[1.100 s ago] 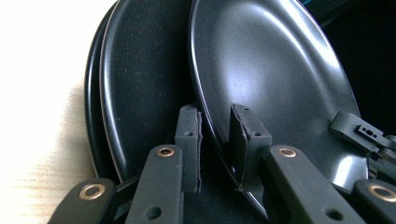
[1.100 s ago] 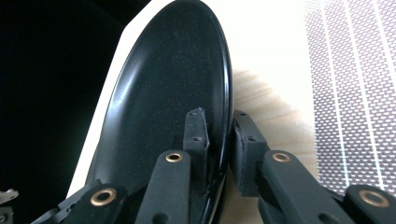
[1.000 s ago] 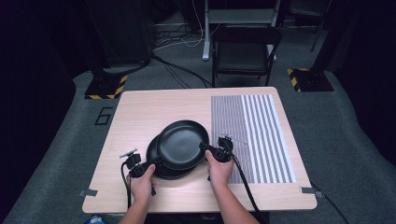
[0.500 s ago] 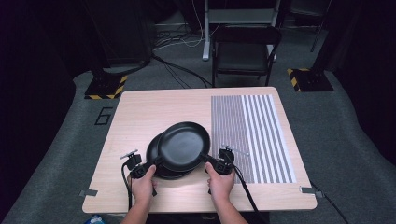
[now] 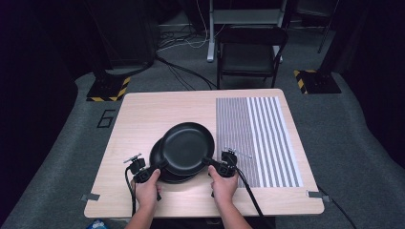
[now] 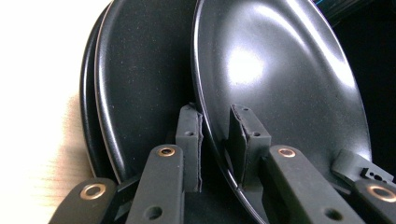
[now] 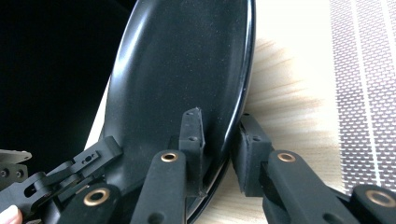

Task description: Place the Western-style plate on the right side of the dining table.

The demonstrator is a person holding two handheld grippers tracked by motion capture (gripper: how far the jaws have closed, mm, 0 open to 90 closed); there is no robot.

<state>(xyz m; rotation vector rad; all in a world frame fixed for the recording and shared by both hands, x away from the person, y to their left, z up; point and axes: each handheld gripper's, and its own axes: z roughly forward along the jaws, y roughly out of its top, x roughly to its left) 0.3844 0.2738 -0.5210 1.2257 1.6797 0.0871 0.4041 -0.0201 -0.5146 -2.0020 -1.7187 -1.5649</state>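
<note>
The top plate (image 5: 186,147) at the frame's centre is glossy black, and the plate beneath it (image 5: 160,169) is black with a matte, finely speckled face. The counter (image 5: 143,119) is pale wood grain. The mat (image 5: 258,138) at centre right bears grey and white stripes. Both tools, left (image 5: 143,172) and right (image 5: 220,166), are black with copper-coloured rivets.

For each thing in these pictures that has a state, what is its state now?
Top plate: gripped at its rim from both sides, above the stack, right way up.
Lower plates: stacked on the table, not gripped.
Left hand-held gripper: shut on the top plate's rim.
Right hand-held gripper: shut on the top plate's rim.
Chair: upright, nobody seated.
</note>
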